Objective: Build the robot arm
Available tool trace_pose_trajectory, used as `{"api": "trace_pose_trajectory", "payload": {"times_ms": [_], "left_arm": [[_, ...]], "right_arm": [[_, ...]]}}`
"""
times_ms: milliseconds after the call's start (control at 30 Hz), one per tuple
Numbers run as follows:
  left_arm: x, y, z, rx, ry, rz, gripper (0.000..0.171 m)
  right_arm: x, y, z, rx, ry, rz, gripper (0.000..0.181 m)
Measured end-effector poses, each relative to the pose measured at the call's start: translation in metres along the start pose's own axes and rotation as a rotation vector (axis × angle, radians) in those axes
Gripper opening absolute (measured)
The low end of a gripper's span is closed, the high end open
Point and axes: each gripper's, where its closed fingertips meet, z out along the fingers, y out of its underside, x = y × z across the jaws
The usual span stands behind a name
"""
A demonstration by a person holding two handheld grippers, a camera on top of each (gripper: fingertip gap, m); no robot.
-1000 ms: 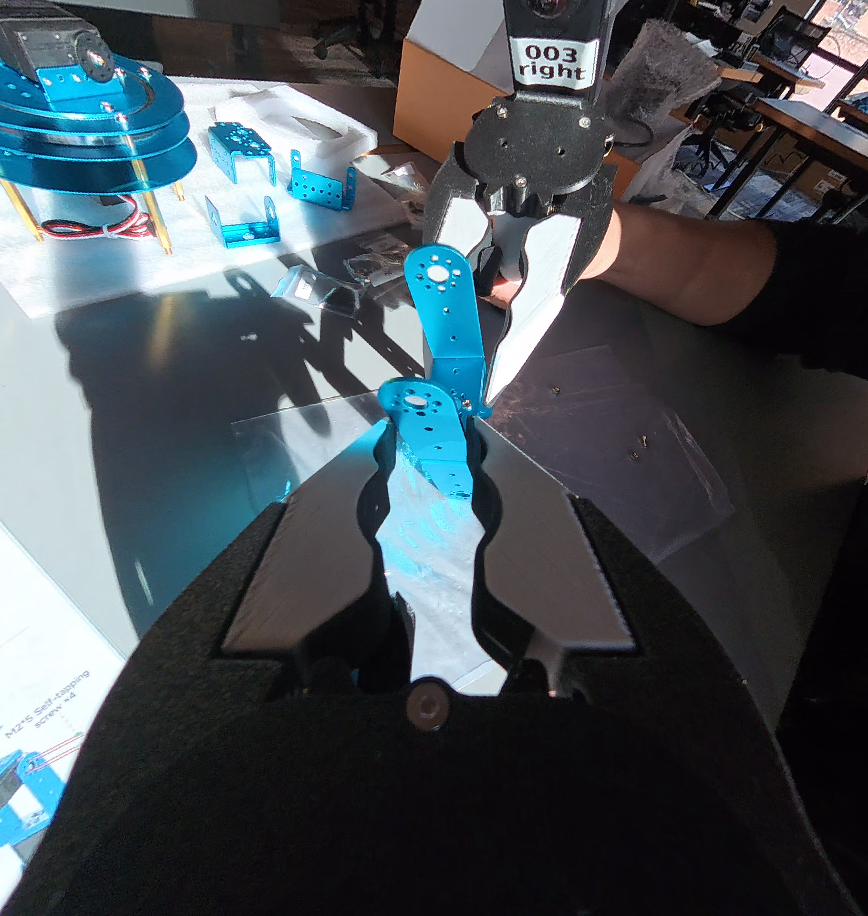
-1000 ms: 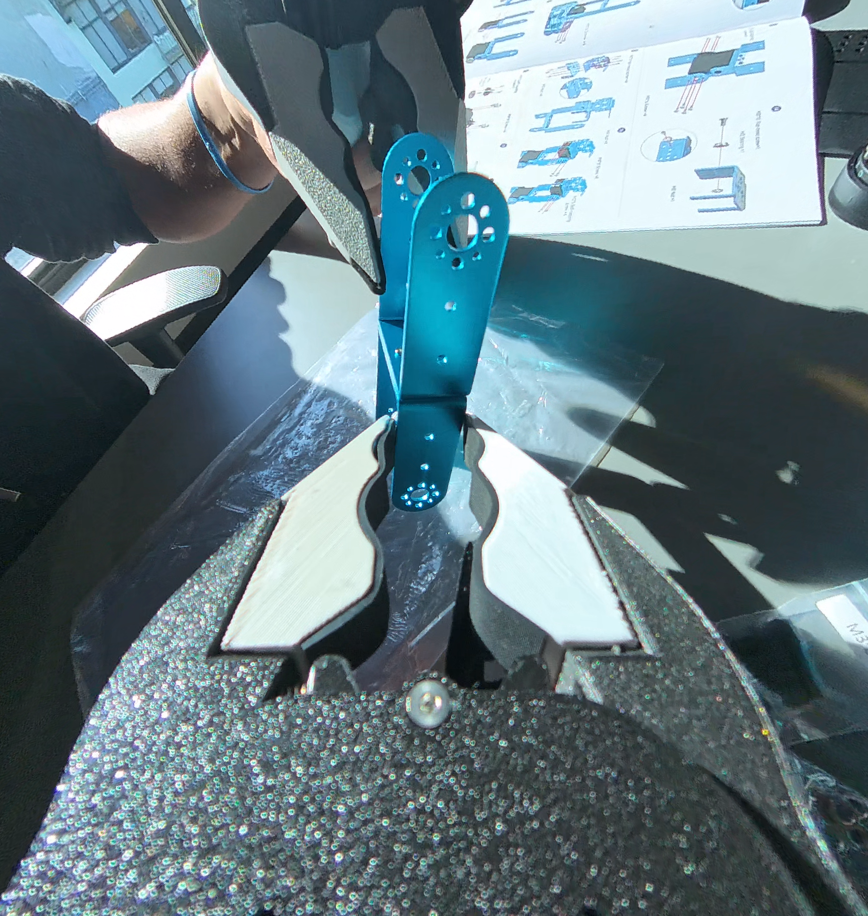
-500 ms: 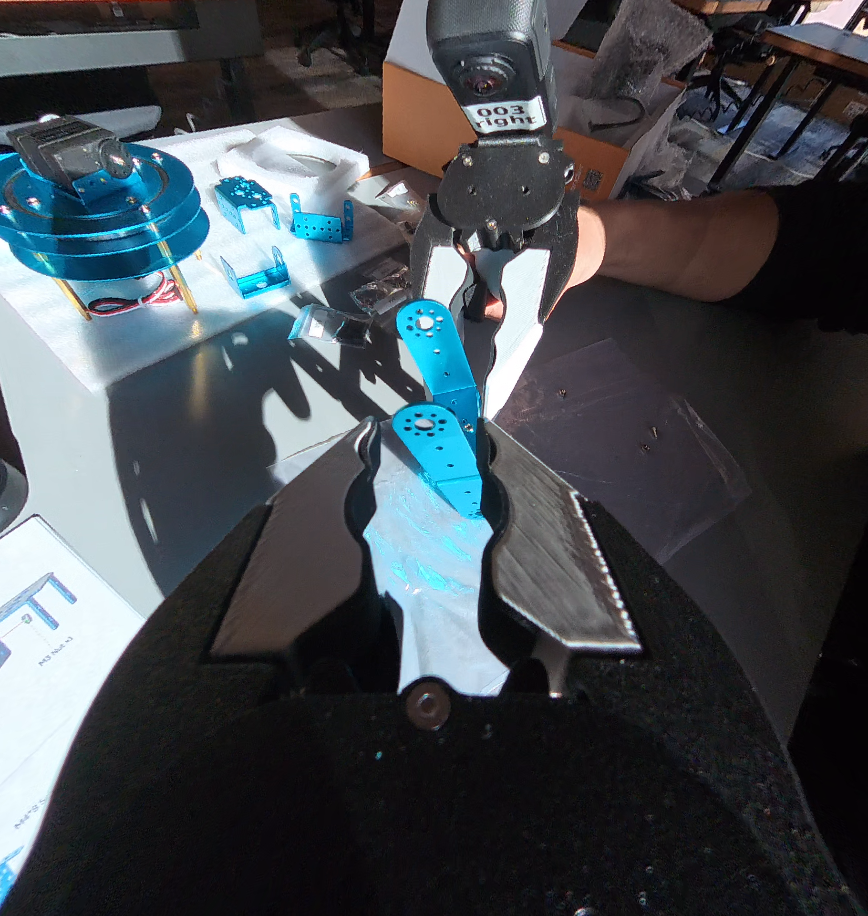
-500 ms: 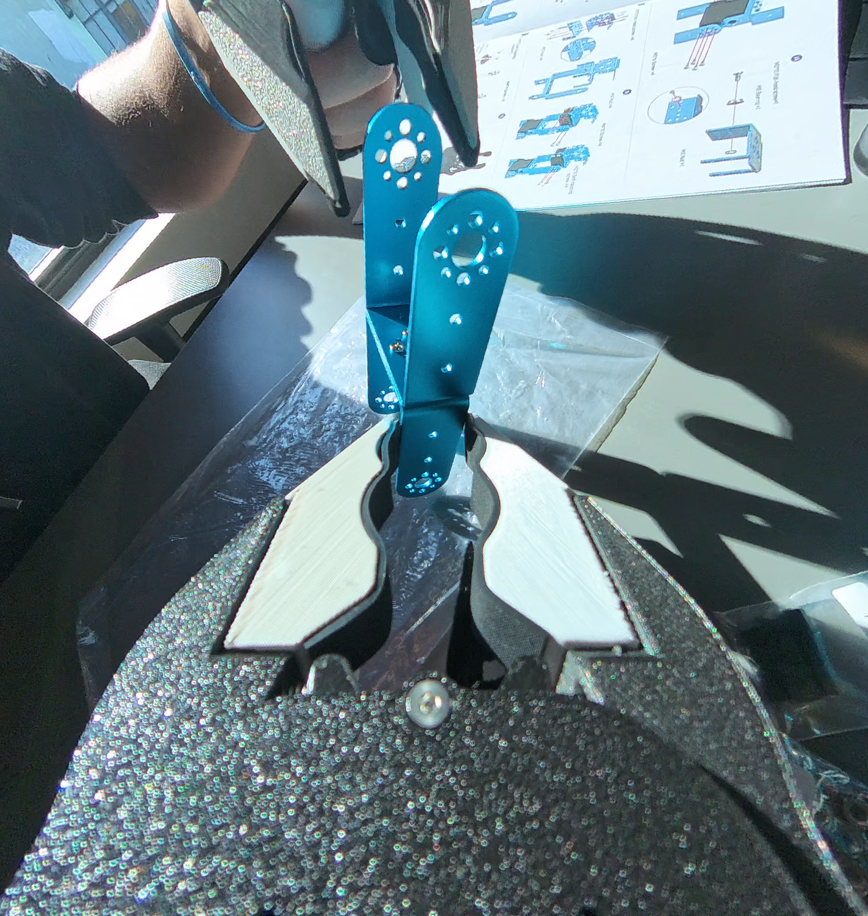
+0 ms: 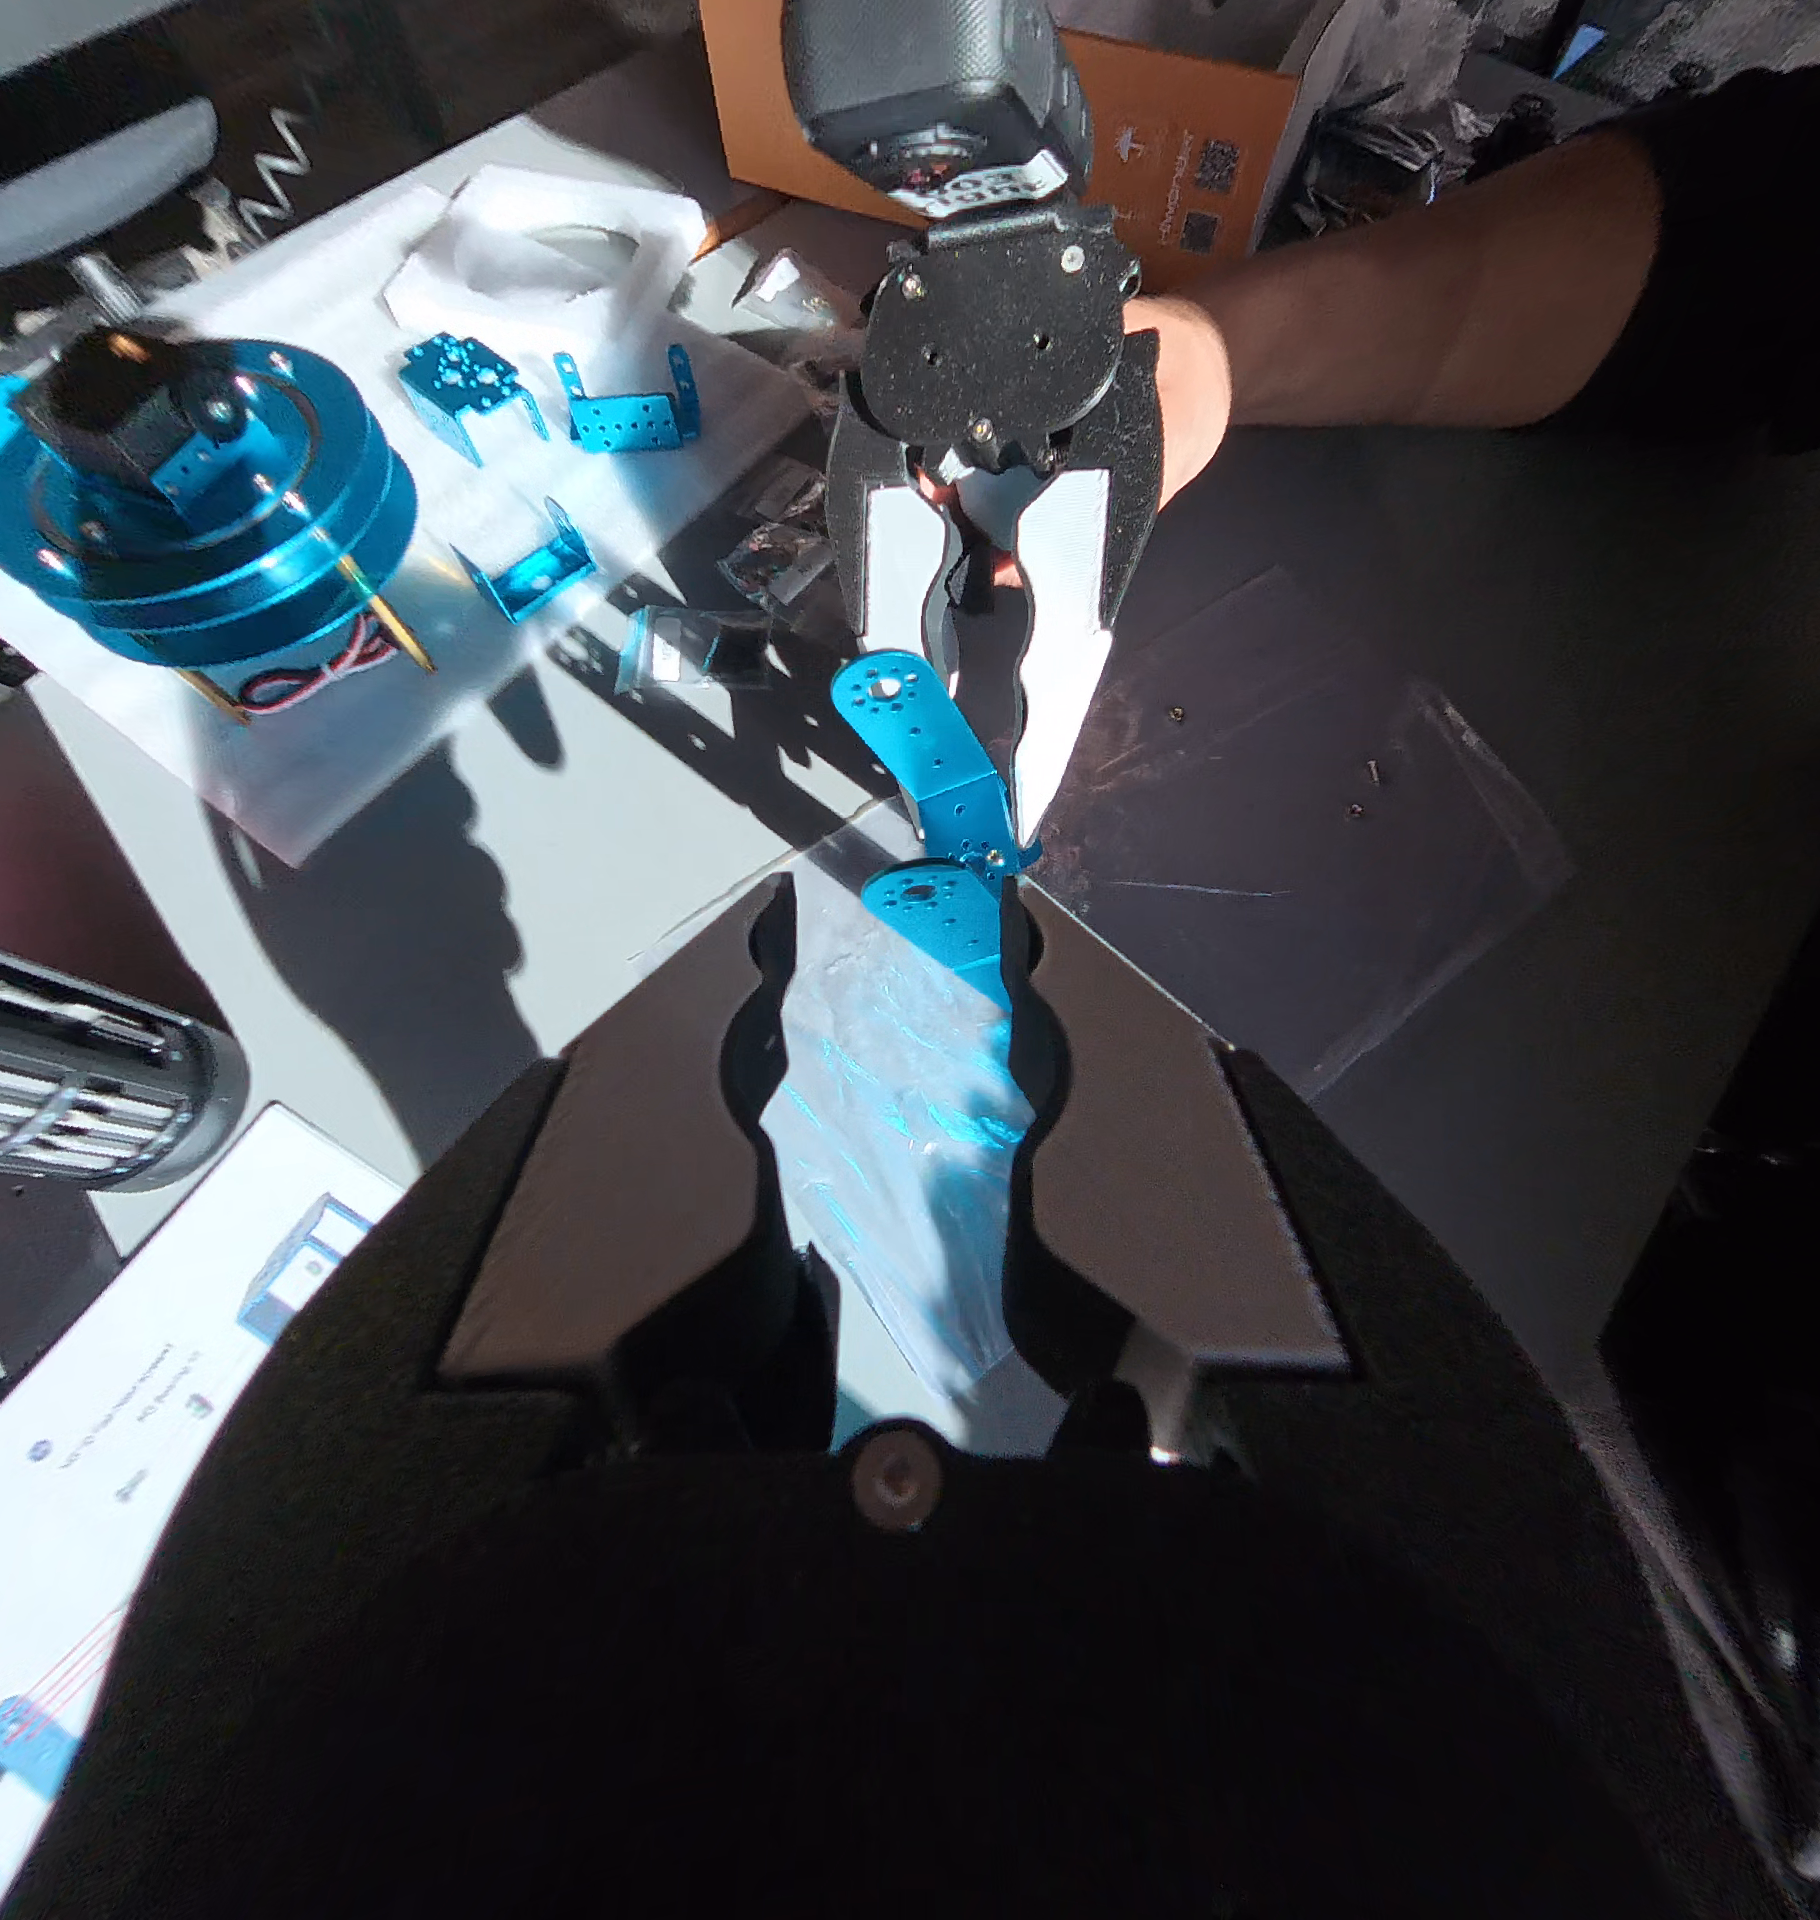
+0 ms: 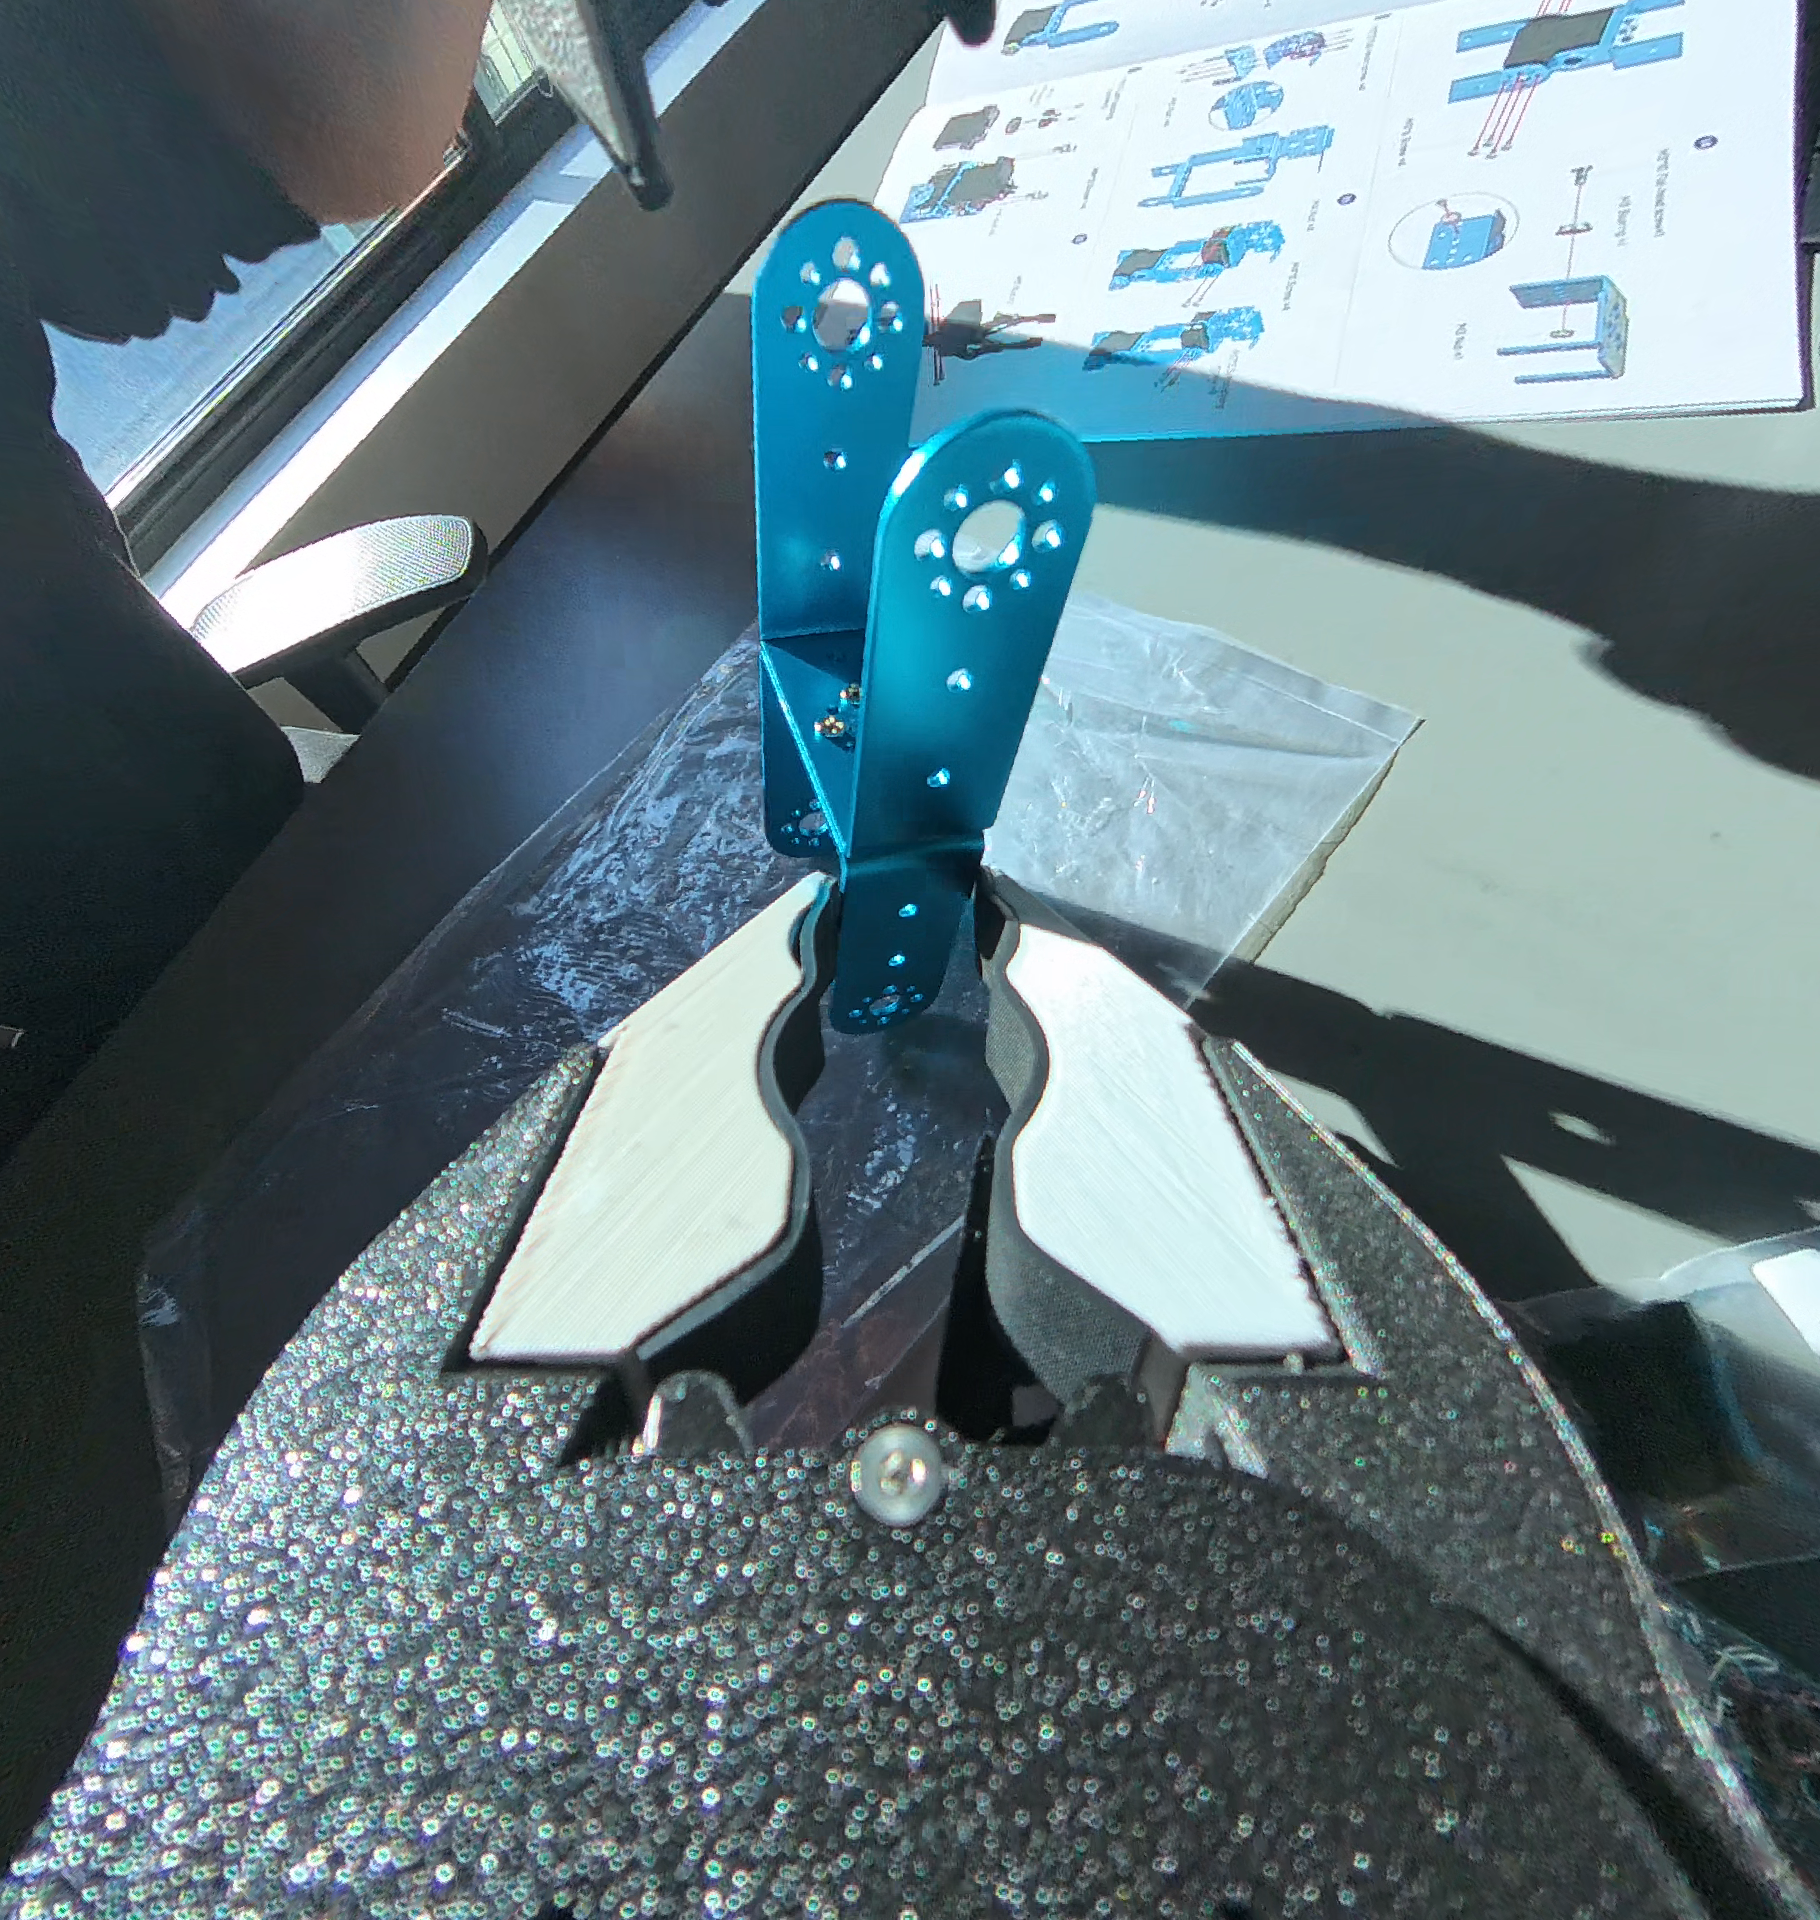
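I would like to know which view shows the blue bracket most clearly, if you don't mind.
The right wrist view: the blue bracket stands large and sunlit, both holed arms showing, pinched in the right gripper. The left wrist view shows it smaller, farther off and partly hidden.

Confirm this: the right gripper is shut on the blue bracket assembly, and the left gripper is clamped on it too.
Not quite. The right gripper is shut on the blue bracket assembly, but the left gripper is open: in the left wrist view its jaws stand apart, only one finger beside the assembly, the clear plastic bag visible between them.
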Motion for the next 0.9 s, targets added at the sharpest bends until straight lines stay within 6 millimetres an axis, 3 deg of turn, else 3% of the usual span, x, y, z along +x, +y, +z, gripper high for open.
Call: {"api": "trace_pose_trajectory", "payload": {"times_ms": [267, 400, 500, 900], "left_arm": [[0.004, 0.011, 0.014, -0.042, 0.233, -0.19, 0.048], [0.007, 0.013, 0.024, -0.034, 0.241, -0.172, 0.046], [0.005, 0.019, 0.032, -0.067, 0.217, -0.169, 0.028], [-0.002, 0.02, 0.031, -0.055, 0.178, -0.255, 0.027]], "right_arm": [[-0.001, 0.0, 0.001, -0.002, -0.006, 0.007, 0.025], [0.001, 0.0, 0.001, 0.0, -0.004, 0.014, 0.025], [0.001, 0.0, 0.001, 0.002, -0.007, 0.026, 0.026], [0.007, -0.001, -0.003, 0.01, 0.031, 0.021, 0.036]]}}
